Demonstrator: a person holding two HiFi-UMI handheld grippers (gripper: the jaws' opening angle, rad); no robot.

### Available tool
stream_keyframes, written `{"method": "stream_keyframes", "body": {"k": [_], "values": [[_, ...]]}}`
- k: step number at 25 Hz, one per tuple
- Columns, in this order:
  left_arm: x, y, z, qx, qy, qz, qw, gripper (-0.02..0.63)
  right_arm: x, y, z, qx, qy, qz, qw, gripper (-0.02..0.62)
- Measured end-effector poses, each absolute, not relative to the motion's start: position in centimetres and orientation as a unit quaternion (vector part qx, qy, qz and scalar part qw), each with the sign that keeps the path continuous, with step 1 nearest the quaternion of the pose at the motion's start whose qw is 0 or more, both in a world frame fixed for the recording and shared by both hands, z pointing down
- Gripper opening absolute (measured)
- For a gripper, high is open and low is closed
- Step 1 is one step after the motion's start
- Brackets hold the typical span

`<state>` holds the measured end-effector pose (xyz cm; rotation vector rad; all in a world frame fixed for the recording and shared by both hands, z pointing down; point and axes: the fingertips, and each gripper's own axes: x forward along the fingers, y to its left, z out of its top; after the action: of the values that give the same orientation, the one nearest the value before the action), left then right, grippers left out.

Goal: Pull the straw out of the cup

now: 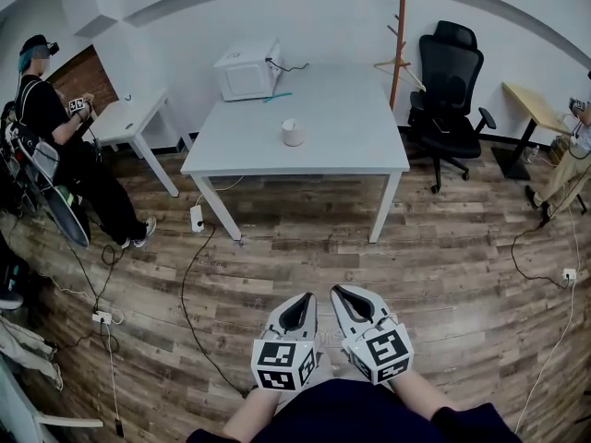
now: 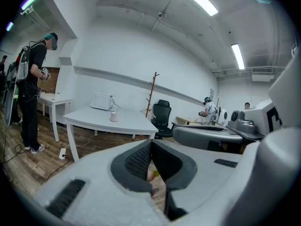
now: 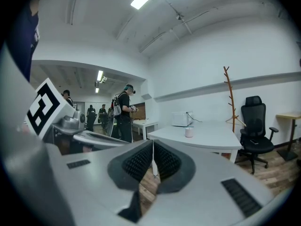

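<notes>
Far ahead, cup (image 1: 293, 132) on white table (image 1: 351, 150).

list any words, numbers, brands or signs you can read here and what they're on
No readable text in any view.
Left marker cube, on the left gripper: black-and-white square pattern, no letters.
Right marker cube, on the right gripper: same kind of pattern.
Microwave: any print too small to read.
Cup: no print made out.

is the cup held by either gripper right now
No, the cup stands on the white table, far from the left gripper and right gripper.
</notes>
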<state>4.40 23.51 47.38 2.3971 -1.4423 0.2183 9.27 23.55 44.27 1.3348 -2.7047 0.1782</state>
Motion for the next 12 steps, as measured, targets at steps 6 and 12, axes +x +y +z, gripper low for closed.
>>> {"method": "stream_keyframes", "body": {"k": [6, 12], "values": [[4.6, 22.9, 47.7, 0.84, -0.508, 0.082, 0.171, 0.015, 9.5, 23.0, 44.7, 0.437, -0.895, 0.066, 0.062, 0.031], [4.5, 21.5, 48.3, 0.84, -0.505, 0.09, 0.175, 0.015, 9.7, 21.7, 45.4, 0.44, -0.892, 0.083, 0.061, 0.031]]}}
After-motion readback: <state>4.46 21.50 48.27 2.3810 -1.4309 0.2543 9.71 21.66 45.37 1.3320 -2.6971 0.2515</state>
